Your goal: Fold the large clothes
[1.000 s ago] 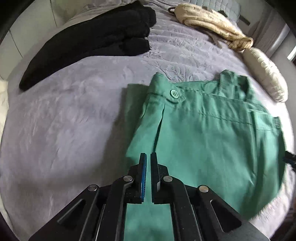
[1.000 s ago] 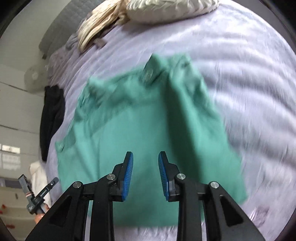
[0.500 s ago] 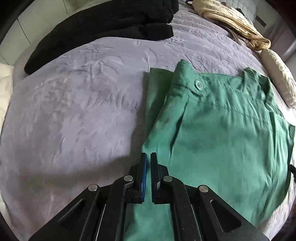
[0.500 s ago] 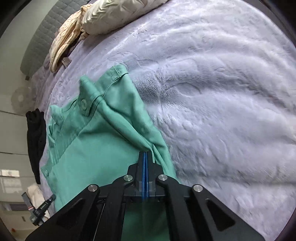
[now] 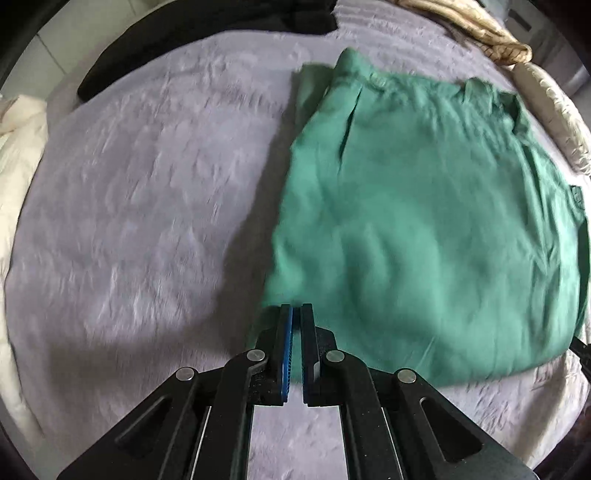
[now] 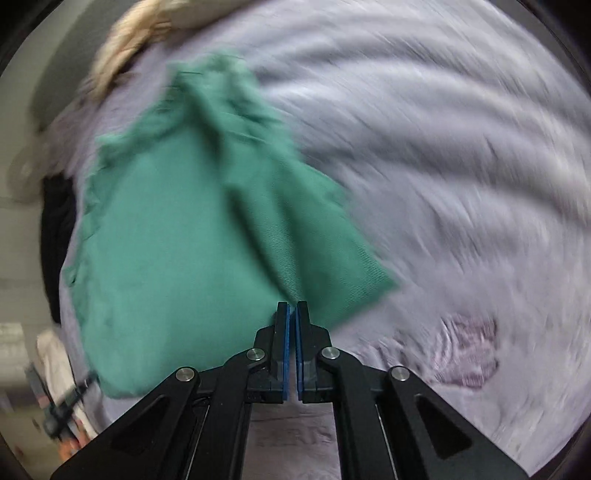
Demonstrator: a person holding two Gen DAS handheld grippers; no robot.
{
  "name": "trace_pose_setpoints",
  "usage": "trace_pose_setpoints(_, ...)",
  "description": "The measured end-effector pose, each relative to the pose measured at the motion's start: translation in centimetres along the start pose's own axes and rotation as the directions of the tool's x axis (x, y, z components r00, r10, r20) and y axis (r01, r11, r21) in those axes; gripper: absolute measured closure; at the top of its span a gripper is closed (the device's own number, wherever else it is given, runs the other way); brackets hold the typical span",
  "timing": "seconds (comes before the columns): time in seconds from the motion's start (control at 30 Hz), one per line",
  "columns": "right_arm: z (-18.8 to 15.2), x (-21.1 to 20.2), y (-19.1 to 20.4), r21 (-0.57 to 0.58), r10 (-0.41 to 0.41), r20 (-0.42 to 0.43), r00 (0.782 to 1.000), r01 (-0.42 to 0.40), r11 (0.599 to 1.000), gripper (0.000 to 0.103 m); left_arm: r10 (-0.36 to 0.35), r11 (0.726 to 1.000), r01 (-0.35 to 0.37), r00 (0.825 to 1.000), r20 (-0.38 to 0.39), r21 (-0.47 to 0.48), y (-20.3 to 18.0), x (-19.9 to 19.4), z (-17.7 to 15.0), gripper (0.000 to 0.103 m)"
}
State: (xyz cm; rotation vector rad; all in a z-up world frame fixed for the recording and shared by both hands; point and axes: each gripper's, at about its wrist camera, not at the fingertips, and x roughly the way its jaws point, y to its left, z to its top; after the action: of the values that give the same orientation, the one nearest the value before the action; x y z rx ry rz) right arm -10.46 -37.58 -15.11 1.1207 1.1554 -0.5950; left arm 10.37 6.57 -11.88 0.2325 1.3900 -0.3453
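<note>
lying folded on the grey bedspread (image 5: 140, 206), the green trousers (image 5: 424, 229) stay flat. left gripper (image 5: 296, 314) and right gripper (image 6: 292, 308) hover at its near edge, jaws closed on nothing.

A lilac bedspread (image 5: 140, 206) carries green trousers (image 5: 424, 229) at right, black clothing (image 5: 207, 33) upper left, cream pillow (image 5: 554, 110) far right.

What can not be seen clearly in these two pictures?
- Green garment: near edge hidden behind the left gripper; whether it is pinched cannot be told.
- Right view: motion blur smears the garment and the bedspread; right gripper looks shut, a grip unclear.
- Black clothes: cut off by the top edge.
</note>
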Motion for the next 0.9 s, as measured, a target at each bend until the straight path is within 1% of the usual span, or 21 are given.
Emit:
trace_pose_setpoints(0.07,-0.4,0.2,-1.8,0.099,0.050,-0.017,0.999,-0.048,0.994,0.100,0.000,1.000,0.000,1.000,-0.014,-0.015,0.3,0.0,-0.8,0.098)
trace_pose_setpoints(0.1,-0.6,-0.1,-2.2,0.120,0.057,-0.018,0.998,-0.054,0.991,0.100,-0.001,1.000,0.000,1.000,-0.016,-0.017,0.4,-0.1,-1.3,0.098)
trace_pose_setpoints(0.17,-1.2,-0.8,-2.2,0.106,0.041,-0.023,0.999,-0.038,0.994,0.100,0.005,1.000,-0.006,1.000,-0.018,-0.012,0.8,-0.6,-2.6,0.098)
trace_pose_setpoints(0.23,-1.7,-1.4,-1.9,0.076,0.038,-0.030,0.999,-0.035,0.996,0.099,0.018,1.000,-0.018,1.000,-0.019,-0.004,0.8,-0.9,-3.3,0.098)
trace_pose_setpoints(0.3,-2.5,-2.0,-1.4,0.049,0.039,-0.037,0.999,-0.037,0.998,0.098,0.016,1.000,-0.016,1.000,-0.023,-0.007,0.7,-1.1,-4.3,0.098)
trace_pose_setpoints(0.33,-3.0,-2.2,-1.1,0.037,0.038,-0.042,0.998,-0.036,0.999,0.093,0.008,1.000,-0.008,1.000,-0.029,-0.011,0.8,-1.2,-4.7,0.098)
trace_pose_setpoints(0.37,-3.5,-2.3,-0.8,0.023,0.035,-0.049,0.998,-0.034,0.999,0.080,0.003,1.000,-0.003,1.000,-0.031,-0.012,0.6,-1.3,-5.7,0.098)
trace_pose_setpoints(0.4,-3.9,-2.4,-0.6,0.015,0.033,-0.051,0.998,-0.032,0.999,0.069,-0.001,1.000,0.001,0.999,-0.033,-0.012,0.6,-1.4,-6.1,0.098)
trace_pose_setpoints(0.43,-4.2,-2.3,0.0,0.005,0.028,-0.053,0.998,-0.027,1.000,0.044,0.001,1.000,-0.001,0.999,-0.032,-0.012,0.4,-1.3,-6.8,0.098)
trace_pose_setpoints(0.47,-4.4,-2.3,0.4,-0.005,0.028,-0.050,0.998,-0.028,1.000,0.035,0.012,1.000,-0.013,1.000,-0.025,-0.012,0.3,-1.4,-7.3,0.098)
trace_pose_setpoints(0.5,-4.7,-2.4,0.6,-0.016,0.033,-0.047,0.998,-0.034,0.999,0.035,0.019,1.000,-0.019,1.000,-0.022,-0.011,0.4,-1.4,-7.9,0.085)
trace_pose_setpoints(0.53,-5.0,-2.4,1.3,-0.034,0.039,-0.051,0.998,-0.041,0.999,0.035,0.021,1.000,-0.022,0.999,-0.024,-0.011,0.3,-1.4,-8.3,0.062)
trace_pose_setpoints(0.57,-5.1,-2.3,1.8,-0.047,0.041,-0.056,0.998,-0.043,0.998,0.035,0.024,1.000,-0.025,0.999,-0.024,-0.016,0.2,-1.4,-8.5,0.003)
trace_pose_setpoints(0.63,-5.6,-2.4,2.9,-0.085,0.043,-0.062,0.997,-0.048,0.995,0.035,0.041,0.999,-0.041,0.999,0.020,-0.016,0.0,-2.1,-9.1,0.001)
trace_pose_setpoints(0.7,-5.8,-2.3,4.0,-0.119,0.042,-0.069,0.997,-0.050,0.992,0.034,0.041,0.999,-0.042,0.999,0.021,0.016,-0.4,-2.4,-9.7,0.001)
trace_pose_setpoints(0.77,-6.0,-2.1,5.2,-0.148,0.047,-0.074,0.996,-0.057,0.987,0.029,0.053,0.998,-0.054,0.998,0.029,0.031,-0.7,-2.6,-9.8,0.001)
trace_pose_setpoints(0.9,-6.5,-1.8,7.5,-0.191,0.054,-0.085,0.995,-0.069,0.979,0.024,0.084,0.996,-0.085,0.996,0.038,0.029,-0.9,-3.1,-9.6,0.001)
